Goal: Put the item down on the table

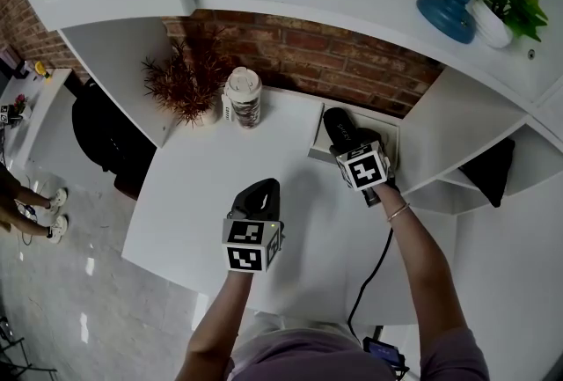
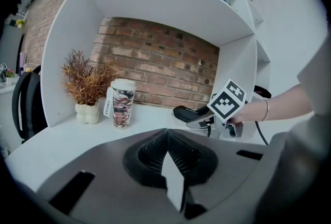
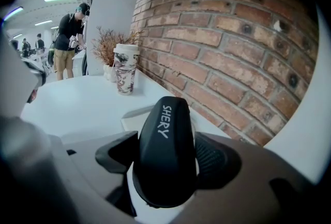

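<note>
Left gripper (image 1: 261, 193) is held low over the near middle of the table (image 1: 193, 194). Jaws are closed tip to tip and nothing is gripped.

Right gripper (image 3: 164, 158) is reached to the back right corner. Its jaws are clamped on the sides of the item (image 3: 168, 130), a black, rounded body printed "SHERY". The item is kept level, nose pointed away, just over the edge of a white tray (image 3: 135, 110) beside the wall (image 1: 352, 62). Contact with the tray cannot be confirmed.

Cup (image 1: 242, 98) and plant (image 1: 186, 84) are placed further back left, well apart from the item.

Risks, as judged:
- If the item is released here, it may be landed half on the tray rim and tipped or slid off.
- It may be left on the tray and not the table, so the task is missed.
- If the jaws are opened while it is still airborne, it gets dropped and may bounce.
- The wall is close on the right, so a scrape is possible if the gripper is swung that way.
</note>
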The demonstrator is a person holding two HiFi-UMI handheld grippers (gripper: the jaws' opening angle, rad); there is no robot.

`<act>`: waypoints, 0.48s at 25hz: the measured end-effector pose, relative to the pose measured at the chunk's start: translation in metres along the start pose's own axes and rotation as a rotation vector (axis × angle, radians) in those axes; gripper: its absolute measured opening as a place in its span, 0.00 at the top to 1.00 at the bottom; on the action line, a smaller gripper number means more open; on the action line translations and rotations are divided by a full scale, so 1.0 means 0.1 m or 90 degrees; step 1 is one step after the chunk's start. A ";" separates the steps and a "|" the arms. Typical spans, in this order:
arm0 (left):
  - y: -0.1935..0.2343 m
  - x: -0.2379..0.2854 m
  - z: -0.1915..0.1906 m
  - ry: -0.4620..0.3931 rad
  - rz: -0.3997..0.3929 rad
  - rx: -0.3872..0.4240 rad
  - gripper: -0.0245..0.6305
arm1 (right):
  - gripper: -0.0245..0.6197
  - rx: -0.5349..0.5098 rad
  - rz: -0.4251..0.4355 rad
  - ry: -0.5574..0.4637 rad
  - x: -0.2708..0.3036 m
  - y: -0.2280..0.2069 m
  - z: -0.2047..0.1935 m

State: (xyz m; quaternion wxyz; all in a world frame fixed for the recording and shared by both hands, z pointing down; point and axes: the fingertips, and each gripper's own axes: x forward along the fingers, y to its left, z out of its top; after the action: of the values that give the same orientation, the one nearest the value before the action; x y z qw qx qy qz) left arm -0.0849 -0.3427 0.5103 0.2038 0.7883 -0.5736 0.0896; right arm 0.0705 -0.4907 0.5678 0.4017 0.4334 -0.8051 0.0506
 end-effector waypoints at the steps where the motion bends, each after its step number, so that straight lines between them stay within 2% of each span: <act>1: -0.01 0.00 0.00 0.000 -0.001 0.000 0.96 | 0.42 -0.003 -0.006 -0.002 -0.02 -0.01 0.01; 8: -0.02 -0.05 0.01 -0.002 0.001 0.003 0.96 | 0.41 -0.003 -0.019 -0.023 -0.09 -0.04 0.02; 12: -0.04 -0.08 0.02 -0.005 0.000 0.006 0.96 | 0.41 0.033 -0.019 -0.066 -0.25 -0.04 0.12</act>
State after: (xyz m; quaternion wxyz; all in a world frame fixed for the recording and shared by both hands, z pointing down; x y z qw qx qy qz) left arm -0.0841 -0.3354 0.5050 0.1980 0.7896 -0.5739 0.0895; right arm 0.0733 -0.4820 0.5417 0.3488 0.4576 -0.8167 0.0430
